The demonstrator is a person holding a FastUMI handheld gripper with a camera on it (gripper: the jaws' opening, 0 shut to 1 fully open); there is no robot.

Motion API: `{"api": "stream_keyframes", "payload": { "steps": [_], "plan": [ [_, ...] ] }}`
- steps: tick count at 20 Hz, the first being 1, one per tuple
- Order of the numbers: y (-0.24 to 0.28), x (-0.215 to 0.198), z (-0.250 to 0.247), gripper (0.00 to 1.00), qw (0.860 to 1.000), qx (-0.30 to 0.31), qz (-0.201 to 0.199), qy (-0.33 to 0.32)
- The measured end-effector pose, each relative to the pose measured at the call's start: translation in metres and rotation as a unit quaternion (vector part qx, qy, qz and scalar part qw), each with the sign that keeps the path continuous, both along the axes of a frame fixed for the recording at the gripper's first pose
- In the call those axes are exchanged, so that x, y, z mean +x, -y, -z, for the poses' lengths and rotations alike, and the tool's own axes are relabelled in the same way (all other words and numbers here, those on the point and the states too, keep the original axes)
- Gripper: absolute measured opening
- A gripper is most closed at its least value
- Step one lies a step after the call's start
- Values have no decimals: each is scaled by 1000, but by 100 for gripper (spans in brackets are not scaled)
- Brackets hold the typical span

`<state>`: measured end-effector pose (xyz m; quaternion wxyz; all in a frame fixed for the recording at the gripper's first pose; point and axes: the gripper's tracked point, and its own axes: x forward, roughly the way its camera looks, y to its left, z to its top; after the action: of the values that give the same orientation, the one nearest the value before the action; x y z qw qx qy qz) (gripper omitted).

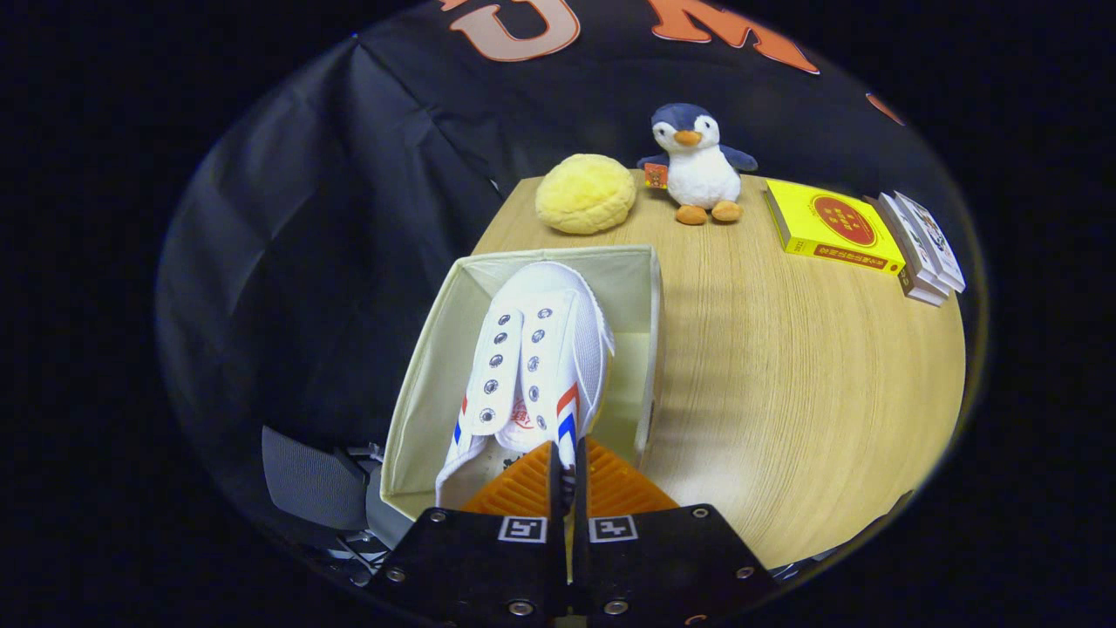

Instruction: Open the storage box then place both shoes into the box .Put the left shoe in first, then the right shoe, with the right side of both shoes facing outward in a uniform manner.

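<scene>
A white shoe (532,358) hangs over the open storage box (418,384), toe pointing away toward the far wall of the box, heel end up at the gripper (567,475). The fingers are pressed nearly together, pinching what looks like the rim of the shoe's opening on the side by the red and blue stripes, with only a thin slot between them. The box sits at the near corner of the wooden table (785,392), lid already out of the way, and I cannot make out whether another shoe lies underneath.

To do this lowering well, I would keep the shoe lined up with the box's long walls and let the toe go down first, so that it slides along the bottom rather than catching on the far rim. The grip should not be let go until the sole is resting inside (a thin pinch on soft canvas can slip). Which side faces outward matters for the task, so check it before releasing.

The gripper is held above and behind the box, tipped down and forward, looking along the shoe from heel to toe.
</scene>
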<state>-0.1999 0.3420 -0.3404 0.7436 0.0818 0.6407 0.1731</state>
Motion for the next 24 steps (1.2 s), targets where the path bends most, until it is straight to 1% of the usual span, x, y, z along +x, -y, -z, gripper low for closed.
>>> {"api": "stream_keyframes", "payload": {
  "steps": [2,4,5,6,7,8,9,10,14,16,19,20,24],
  "plan": [
    [3,-3,8,4,1000,-20,3,-12],
    [-1,-5,5,7,1000,-16,3,-7],
    [0,-5,4,15,1000,-18,0,-4],
    [-2,-2,1,17,1000,-11,2,4],
    [-10,5,-3,19,1000,8,5,15],
    [-13,13,-8,18,999,23,10,26],
    [-11,20,-14,15,999,30,12,36],
    [-7,27,-20,16,998,32,12,48],
    [10,55,-40,23,994,42,11,101],
    [24,69,-52,29,991,44,17,128],
    [50,90,-70,42,983,40,20,176],
    [59,97,-78,44,980,39,21,194],
    [97,120,-110,60,963,34,33,265]
  ]
}}
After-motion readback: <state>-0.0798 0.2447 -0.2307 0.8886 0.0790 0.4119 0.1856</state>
